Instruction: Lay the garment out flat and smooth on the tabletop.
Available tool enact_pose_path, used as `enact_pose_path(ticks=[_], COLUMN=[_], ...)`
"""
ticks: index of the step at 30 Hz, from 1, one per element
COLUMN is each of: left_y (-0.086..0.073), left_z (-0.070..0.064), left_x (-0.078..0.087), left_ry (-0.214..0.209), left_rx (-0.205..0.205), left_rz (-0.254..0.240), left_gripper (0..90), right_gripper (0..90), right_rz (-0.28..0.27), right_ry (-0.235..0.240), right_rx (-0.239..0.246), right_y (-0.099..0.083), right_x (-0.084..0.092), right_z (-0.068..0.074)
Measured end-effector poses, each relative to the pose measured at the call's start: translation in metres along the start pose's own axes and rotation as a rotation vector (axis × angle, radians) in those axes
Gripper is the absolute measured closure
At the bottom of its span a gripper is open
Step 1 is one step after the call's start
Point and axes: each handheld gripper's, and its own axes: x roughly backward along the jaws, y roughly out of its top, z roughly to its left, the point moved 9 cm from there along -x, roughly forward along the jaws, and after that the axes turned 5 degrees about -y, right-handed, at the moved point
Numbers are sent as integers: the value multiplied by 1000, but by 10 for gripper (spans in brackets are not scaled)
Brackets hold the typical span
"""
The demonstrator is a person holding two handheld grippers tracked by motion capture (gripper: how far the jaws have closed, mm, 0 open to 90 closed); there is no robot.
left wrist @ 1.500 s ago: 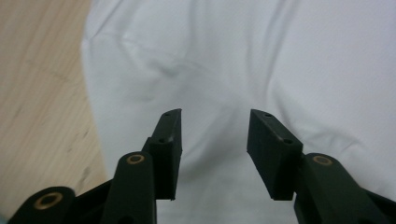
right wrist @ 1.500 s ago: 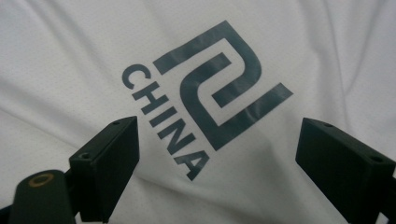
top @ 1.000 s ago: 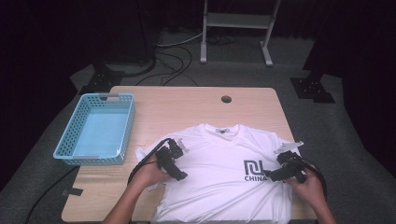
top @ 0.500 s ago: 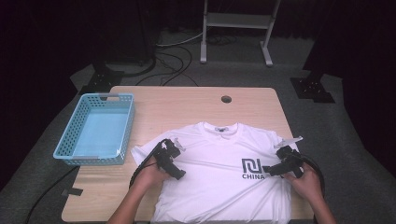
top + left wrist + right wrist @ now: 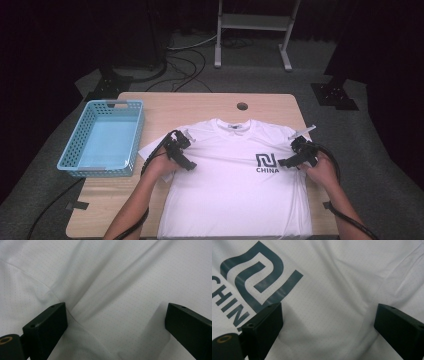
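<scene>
A white T-shirt (image 5: 235, 175) with a dark logo and the word CHINA (image 5: 266, 163) lies flat, front up, on the wooden table (image 5: 210, 105). My left gripper (image 5: 186, 161) is open over the shirt's left side near the sleeve, its jaws wide apart above creased white fabric (image 5: 112, 302). Over the shirt's right side, just right of the logo, my right gripper (image 5: 288, 161) is also open. Between its jaws lies smooth cloth (image 5: 329, 315), with the logo (image 5: 259, 277) at the upper left of the right gripper view.
A light blue plastic basket (image 5: 102, 138) with nothing in it stands at the table's left edge. A round hole (image 5: 242, 106) sits near the table's far edge. Cables and stand feet lie on the floor beyond. Bare wood shows behind the collar.
Both grippers have slid away from me along the shirt's sides, and the shirt's top has shifted slightly up the table with them.
</scene>
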Motion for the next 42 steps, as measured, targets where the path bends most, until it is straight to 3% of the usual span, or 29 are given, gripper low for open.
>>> enact_pose_path(ticks=[4,10,14,17,19,23,26,29,33,37,40,42], left_y=[14,30,37,40,40,37,30,25,25,31,33,31], left_z=[21,49,60,64,62,51,39,28,23,19,6,-5], left_x=[-6,-12,-15,-14,-12,-3,4,2,-3,-2,0,1], left_ry=[4,19,29,25,17,20,32,29,23,40,57,58], left_rx=[12,38,55,88,102,84,59,43,33,95,103,128], left_rz=[-19,-31,-41,-80,-98,-114,-117,-104,-98,-122,-119,-113], left_gripper=[37,40,40,65,65,63,62,62,52,35,39,42], right_gripper=[79,78,78,63,66,98,98,98,53,51,48,41], right_rz=[19,42,64,67,73,78,69,57,63,72,72,69], right_ry=[-1,-23,-41,-57,-63,-59,-66,-75,-90,-119,-114,-115], right_rx=[1,-39,-72,-107,-121,-164,-149,-140,-182,-269,-328,-338], right_y=[17,39,50,53,53,51,46,43,43,42,39,36], right_x=[-11,-25,-31,-34,-34,-26,-19,-14,-12,-13,-12,-11], right_z=[-18,-39,-48,-49,-48,-41,-33,-27,-25,-25,-17,-10])
